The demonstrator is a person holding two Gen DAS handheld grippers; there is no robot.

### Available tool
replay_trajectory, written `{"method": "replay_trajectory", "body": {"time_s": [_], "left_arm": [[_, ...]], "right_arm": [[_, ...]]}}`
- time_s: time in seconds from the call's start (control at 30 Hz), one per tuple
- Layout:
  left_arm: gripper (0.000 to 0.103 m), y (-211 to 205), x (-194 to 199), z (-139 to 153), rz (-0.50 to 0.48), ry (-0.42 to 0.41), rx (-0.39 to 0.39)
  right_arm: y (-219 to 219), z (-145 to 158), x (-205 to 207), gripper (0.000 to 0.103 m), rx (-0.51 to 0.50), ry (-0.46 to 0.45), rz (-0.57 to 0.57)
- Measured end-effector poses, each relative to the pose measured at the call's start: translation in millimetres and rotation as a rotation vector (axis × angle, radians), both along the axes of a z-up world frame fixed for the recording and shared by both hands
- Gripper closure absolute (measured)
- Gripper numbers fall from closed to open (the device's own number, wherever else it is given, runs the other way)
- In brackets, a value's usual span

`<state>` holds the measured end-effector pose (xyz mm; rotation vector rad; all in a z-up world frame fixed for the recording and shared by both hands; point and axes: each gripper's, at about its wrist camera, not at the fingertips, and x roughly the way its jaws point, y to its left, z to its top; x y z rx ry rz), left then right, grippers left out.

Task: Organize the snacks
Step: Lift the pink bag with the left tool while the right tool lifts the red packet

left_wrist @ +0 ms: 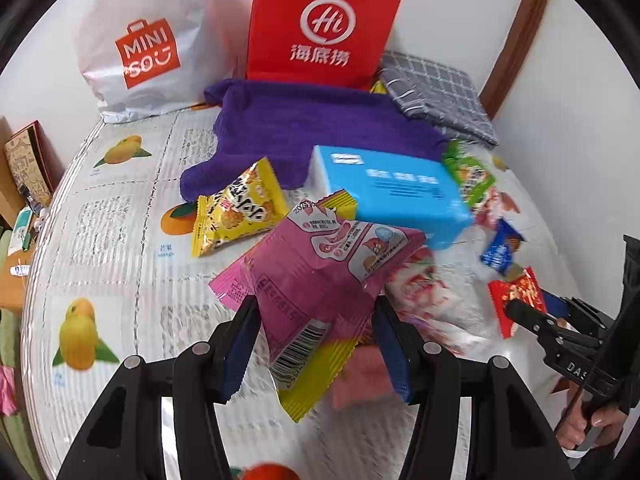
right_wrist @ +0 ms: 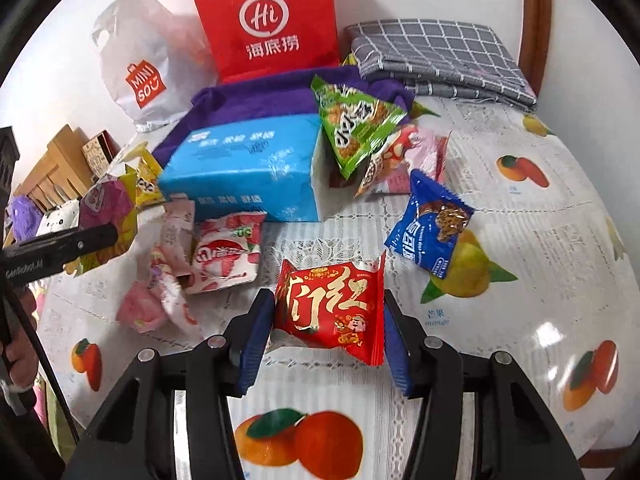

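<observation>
My left gripper (left_wrist: pixel 316 344) pinches the light, crinkly pink packet (left_wrist: pixel 320 276) mid-body — my right gripper (right_wrist: pixel 328 340) brackets the slippery red packet (right_wrist: pixel 330 312), grip uncertain.

Both wrist views: close, tableward.

White plastic bag (left_wrist: pixel 140 44), at 10 o'clock in the left wrist view: "MINISO" in white on a red bag-shaped logo.
Red paper bag (left_wrist: pixel 320 20), at 12 o'clock: "Hi" inside a white ring, with "海底捞" below.
Tablecloth (right_wrist: pixel 540 240): "芒果 mango" under a printed fruit at 4 o'clock in the right wrist view.
Left gripper (right_wrist: pixel 60 246), at 9 o'clock in the right wrist view: "GenRobot.AI" in white.
Right gripper (left_wrist: pixel 532 320), at 4 o'clock in the left wrist view: "DAS" on its body.
</observation>
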<state>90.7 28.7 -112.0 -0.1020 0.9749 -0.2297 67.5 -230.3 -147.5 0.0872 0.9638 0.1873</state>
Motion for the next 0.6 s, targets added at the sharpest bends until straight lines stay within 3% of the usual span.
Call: {"method": "replay_trajectory", "body": {"time_s": [0.2, 0.27, 0.33, 0.47, 0.6], "left_arm": [[0.048, -12, -25, 24, -0.009, -0.034, -0.022], [0.064, -17, -34, 34, -0.015, -0.048, -0.026], [0.064, -20, -38, 41, -0.010, -0.056, -0.034], [0.067, -26, -41, 42, 0.009, -0.052, -0.031], [0.067, -32, -41, 33, 0.006, -0.024, -0.014]], "right_arm": [[1, 34, -18, 0.052, 0.008, -0.060, -0.004], [1, 46, -24, 0.052, 0.014, -0.080, -0.005], [2, 58, -30, 0.052, 0.021, -0.103, -0.004], [6, 75, -38, 0.052, 0.024, -0.140, 0.010], [6, 71, -39, 0.052, 0.028, -0.127, 0.016]]}}
